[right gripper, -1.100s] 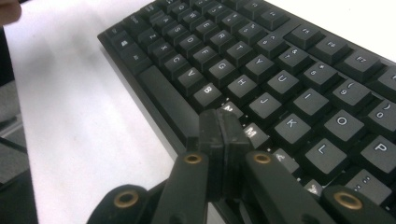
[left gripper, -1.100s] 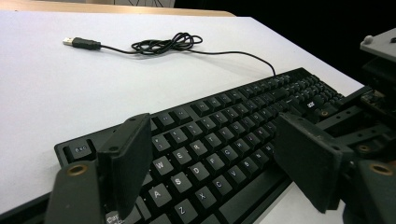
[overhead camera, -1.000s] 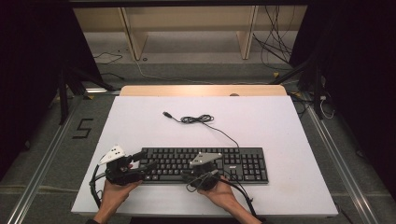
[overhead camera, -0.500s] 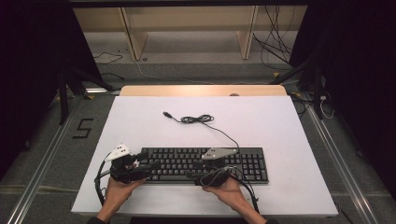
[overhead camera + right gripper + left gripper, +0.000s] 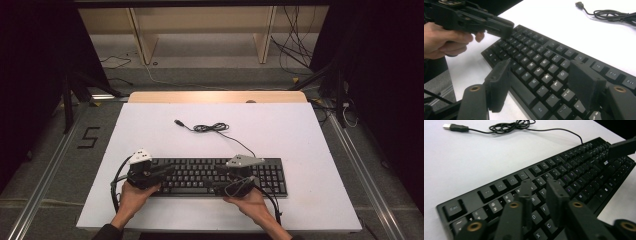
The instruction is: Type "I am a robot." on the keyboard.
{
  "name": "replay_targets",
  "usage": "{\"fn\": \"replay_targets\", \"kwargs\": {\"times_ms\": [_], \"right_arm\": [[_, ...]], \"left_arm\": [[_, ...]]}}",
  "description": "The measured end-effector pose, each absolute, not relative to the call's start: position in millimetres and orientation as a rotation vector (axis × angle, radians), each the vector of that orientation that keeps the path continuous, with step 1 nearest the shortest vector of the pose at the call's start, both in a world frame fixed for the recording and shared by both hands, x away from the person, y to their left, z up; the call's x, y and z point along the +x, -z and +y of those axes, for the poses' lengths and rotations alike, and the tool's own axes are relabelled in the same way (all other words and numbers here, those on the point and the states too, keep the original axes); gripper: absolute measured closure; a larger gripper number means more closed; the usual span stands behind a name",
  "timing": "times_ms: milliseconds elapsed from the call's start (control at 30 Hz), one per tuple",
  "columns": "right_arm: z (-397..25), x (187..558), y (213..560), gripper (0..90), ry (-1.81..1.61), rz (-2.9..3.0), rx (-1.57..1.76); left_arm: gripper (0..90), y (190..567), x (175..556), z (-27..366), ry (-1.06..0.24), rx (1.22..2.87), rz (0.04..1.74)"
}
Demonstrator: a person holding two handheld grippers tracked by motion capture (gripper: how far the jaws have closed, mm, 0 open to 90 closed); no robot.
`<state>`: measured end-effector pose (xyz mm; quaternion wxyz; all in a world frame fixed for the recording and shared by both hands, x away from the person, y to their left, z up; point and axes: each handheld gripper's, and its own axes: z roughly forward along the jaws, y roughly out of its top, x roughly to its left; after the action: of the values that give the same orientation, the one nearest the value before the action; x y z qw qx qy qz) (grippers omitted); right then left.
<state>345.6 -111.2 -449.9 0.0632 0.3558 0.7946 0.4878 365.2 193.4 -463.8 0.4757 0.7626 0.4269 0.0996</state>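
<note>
the black keyboard (image 5: 210,176) lies near the front edge of the white table (image 5: 300,130), with the left gripper (image 5: 539,192) narrowly parted over its letter keys and the right gripper (image 5: 541,82) spread wide, probably to press keys.
</note>
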Motion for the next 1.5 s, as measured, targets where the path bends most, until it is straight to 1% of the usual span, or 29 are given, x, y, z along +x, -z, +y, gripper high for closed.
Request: {"fn": "replay_targets", "kwargs": {"times_ms": [67,200,333,733,1133,1267,1500], "right_arm": [[-112,346,450,35.7,-1.476,2.397,1.08],[-113,346,449,35.0,-1.472,2.395,1.078],[-113,346,449,33.4,-1.474,2.386,1.071],[-116,347,445,32.0,-1.493,2.344,1.077],[-114,347,445,32.0,-1.488,2.345,1.07],[-115,348,445,32.0,-1.483,2.338,1.076],[-116,352,447,32.0,-1.475,2.334,1.088]], "left_arm": [[80.0,465,369,190,-0.236,1.89,1.034],[86.0,467,373,183,-0.218,1.925,1.03],[88.6,471,377,181,-0.204,1.954,1.04],[88.9,477,385,168,-0.206,2.042,1.051],[89.2,480,386,167,-0.194,2.06,1.065],[88.8,479,384,166,-0.212,2.045,1.061],[78.6,468,378,173,-0.227,1.974,1.044]]}}
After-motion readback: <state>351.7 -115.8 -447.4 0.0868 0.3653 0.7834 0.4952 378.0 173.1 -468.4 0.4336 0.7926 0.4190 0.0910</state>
